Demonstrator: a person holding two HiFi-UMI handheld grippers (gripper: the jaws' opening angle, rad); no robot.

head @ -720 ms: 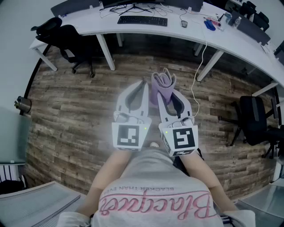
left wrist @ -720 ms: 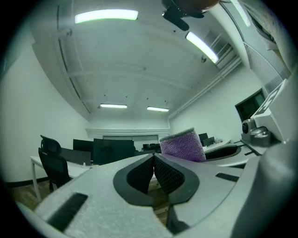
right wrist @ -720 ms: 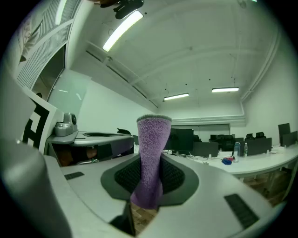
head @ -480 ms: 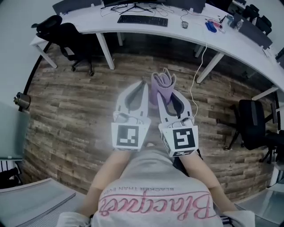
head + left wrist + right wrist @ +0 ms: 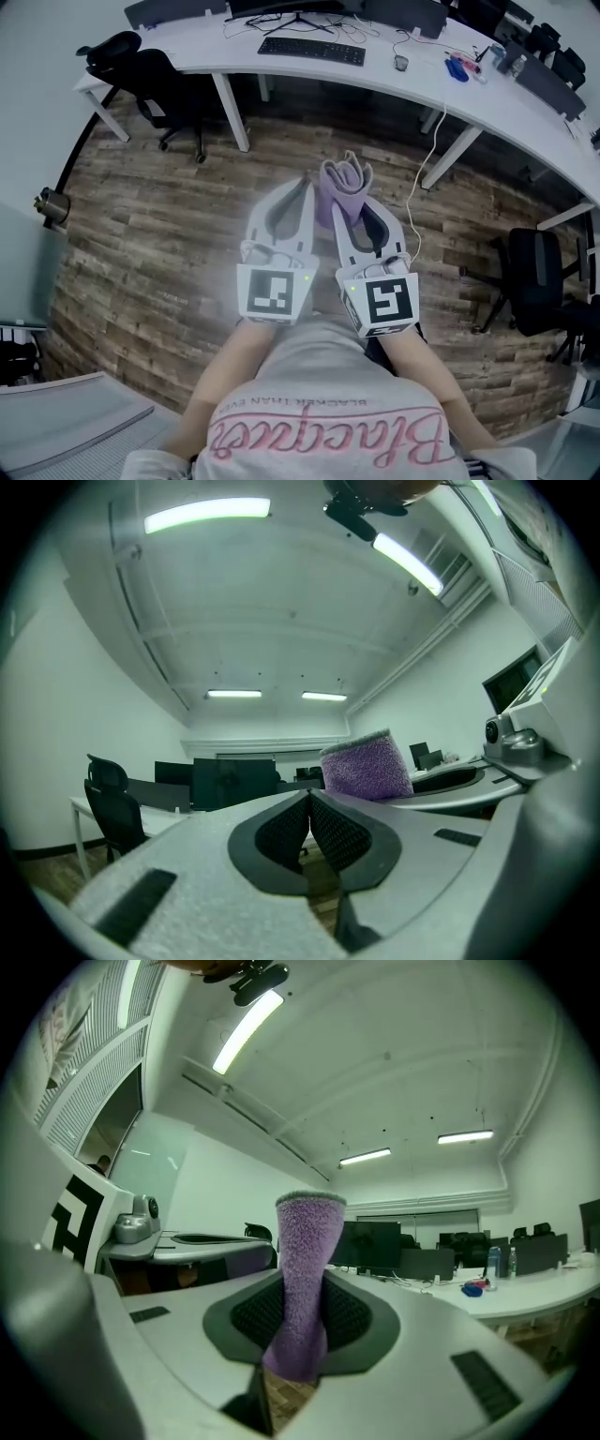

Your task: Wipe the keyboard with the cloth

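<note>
– Cloth point(image 5: 345, 176), where is it?
– Pinched between the jaws of the right gripper point(image 5: 351, 204), above the wooden floor point(image 5: 150, 234). The left gripper point(image 5: 304, 184) beside it is closed on nothing.
– And the keyboard point(image 5: 311, 51)?
– On the white desk point(image 5: 187, 52), well apart.

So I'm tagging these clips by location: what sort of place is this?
Most likely an open-plan office. A long white desk carries a keyboard and monitors, and black swivel chairs stand on the wood-plank floor.
</note>
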